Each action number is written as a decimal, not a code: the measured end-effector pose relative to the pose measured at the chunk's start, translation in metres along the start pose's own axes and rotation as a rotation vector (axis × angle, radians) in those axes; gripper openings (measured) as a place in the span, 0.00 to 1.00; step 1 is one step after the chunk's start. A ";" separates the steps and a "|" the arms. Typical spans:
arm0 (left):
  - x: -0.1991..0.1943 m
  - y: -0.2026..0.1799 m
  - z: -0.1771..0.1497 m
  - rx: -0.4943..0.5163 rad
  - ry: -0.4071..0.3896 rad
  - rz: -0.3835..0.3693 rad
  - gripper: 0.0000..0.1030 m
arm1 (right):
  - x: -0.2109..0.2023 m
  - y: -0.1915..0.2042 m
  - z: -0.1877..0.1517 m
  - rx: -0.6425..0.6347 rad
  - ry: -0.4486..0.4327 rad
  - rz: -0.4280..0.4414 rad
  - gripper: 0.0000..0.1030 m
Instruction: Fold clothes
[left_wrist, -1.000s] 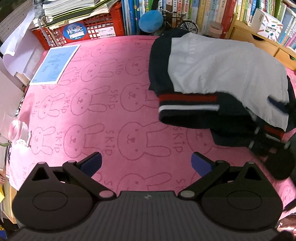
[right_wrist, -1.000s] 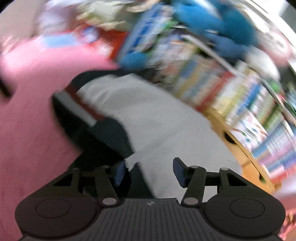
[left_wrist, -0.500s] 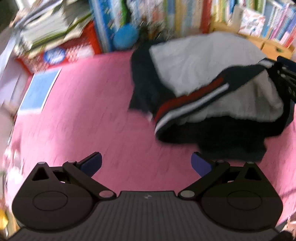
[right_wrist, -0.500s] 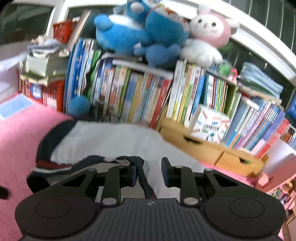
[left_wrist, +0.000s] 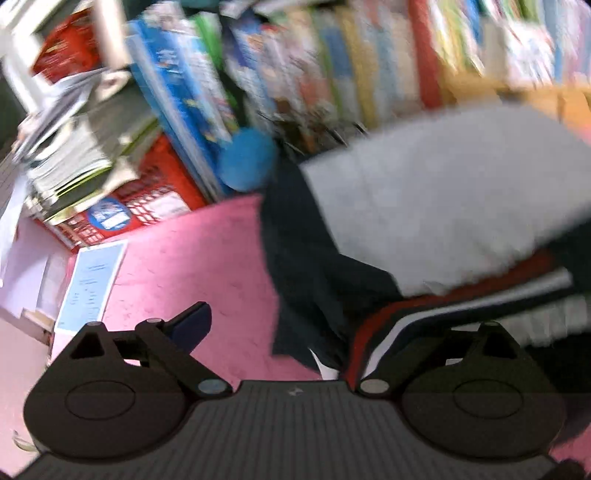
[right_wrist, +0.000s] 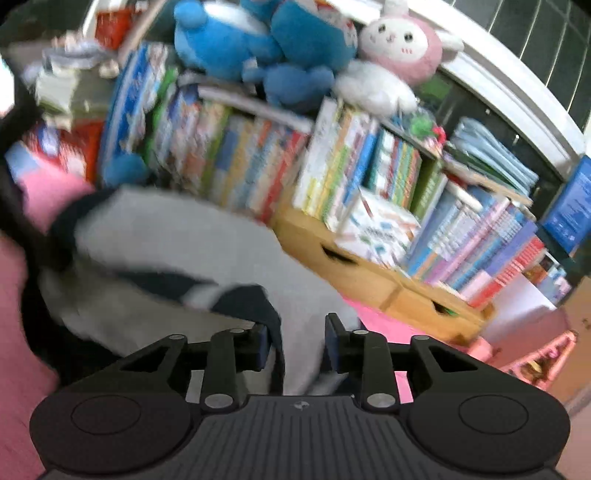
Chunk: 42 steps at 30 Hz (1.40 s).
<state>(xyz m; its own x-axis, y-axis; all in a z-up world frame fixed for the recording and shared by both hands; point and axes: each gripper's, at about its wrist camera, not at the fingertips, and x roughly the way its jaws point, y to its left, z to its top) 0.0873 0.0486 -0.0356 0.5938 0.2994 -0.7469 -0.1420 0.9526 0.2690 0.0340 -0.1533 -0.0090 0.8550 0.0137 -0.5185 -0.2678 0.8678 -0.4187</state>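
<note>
A grey and navy garment with a red and white striped hem lies on the pink rabbit-print blanket. My left gripper is low over the garment's near left corner. Its jaws stand wide and are closing; the navy edge lies between them and the hem covers the right finger. In the right wrist view the same garment has a fold lifted. My right gripper holds bunched grey and navy cloth between its pads, with the jaws easing open a little.
A blue sheet of paper lies at the blanket's left edge beside a red crate stacked with booklets. A blue ball and rows of books back the blanket. Plush toys sit on top; wooden drawers are at right.
The left gripper has swung toward the garment's left corner, so the striped hem now covers its right finger. The right gripper closed on the cloth and rose with a fold of it.
</note>
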 end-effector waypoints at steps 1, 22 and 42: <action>-0.004 0.010 0.003 -0.029 -0.021 0.013 0.93 | 0.002 -0.002 -0.008 -0.011 0.024 -0.017 0.34; -0.087 0.079 0.037 -0.173 -0.179 0.044 0.87 | -0.051 0.038 -0.027 0.043 -0.059 0.305 0.93; -0.104 0.074 0.024 -0.031 -0.195 0.051 0.87 | -0.086 0.080 0.034 0.267 -0.292 0.381 0.40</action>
<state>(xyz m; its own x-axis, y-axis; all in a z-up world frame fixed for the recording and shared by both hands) 0.0336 0.0870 0.0769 0.7269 0.3338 -0.6002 -0.1982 0.9387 0.2820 -0.0460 -0.0677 0.0275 0.8175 0.4557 -0.3523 -0.4929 0.8699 -0.0185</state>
